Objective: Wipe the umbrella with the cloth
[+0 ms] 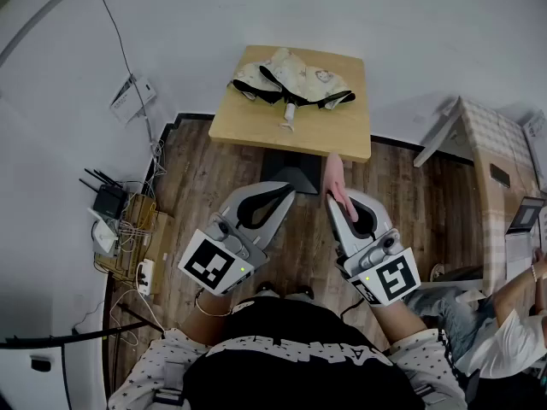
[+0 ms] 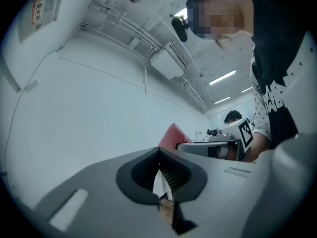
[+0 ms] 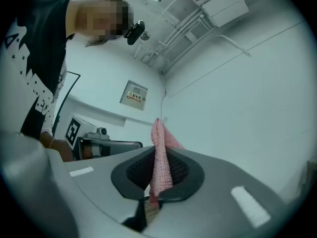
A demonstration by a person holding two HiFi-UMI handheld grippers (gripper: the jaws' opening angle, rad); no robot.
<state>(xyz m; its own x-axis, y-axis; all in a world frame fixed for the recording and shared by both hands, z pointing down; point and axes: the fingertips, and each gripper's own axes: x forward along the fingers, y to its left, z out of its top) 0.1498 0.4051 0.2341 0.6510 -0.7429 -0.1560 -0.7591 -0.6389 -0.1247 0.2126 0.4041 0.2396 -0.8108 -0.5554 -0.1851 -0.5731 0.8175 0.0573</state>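
A folded umbrella [image 1: 293, 80], cream with black trim and a white handle, lies on a small wooden table [image 1: 239, 118] ahead of me. My right gripper [image 1: 332, 196] is shut on a pink cloth [image 1: 335, 180], which sticks up out of the jaws toward the table's near edge; the right gripper view shows the cloth [image 3: 161, 158] pinched between the pads. My left gripper [image 1: 289, 189] is shut with nothing in it, level with the right one and short of the table. In the left gripper view the jaws [image 2: 159, 168] meet, and the pink cloth [image 2: 173, 134] shows beyond them.
The table stands on a dark pedestal base [image 1: 292, 174] on a wooden floor. A router [image 1: 108, 202] and tangled cables [image 1: 137, 229] lie at the left wall. A checked box [image 1: 496, 148] and a seated person [image 1: 504, 323] are at the right.
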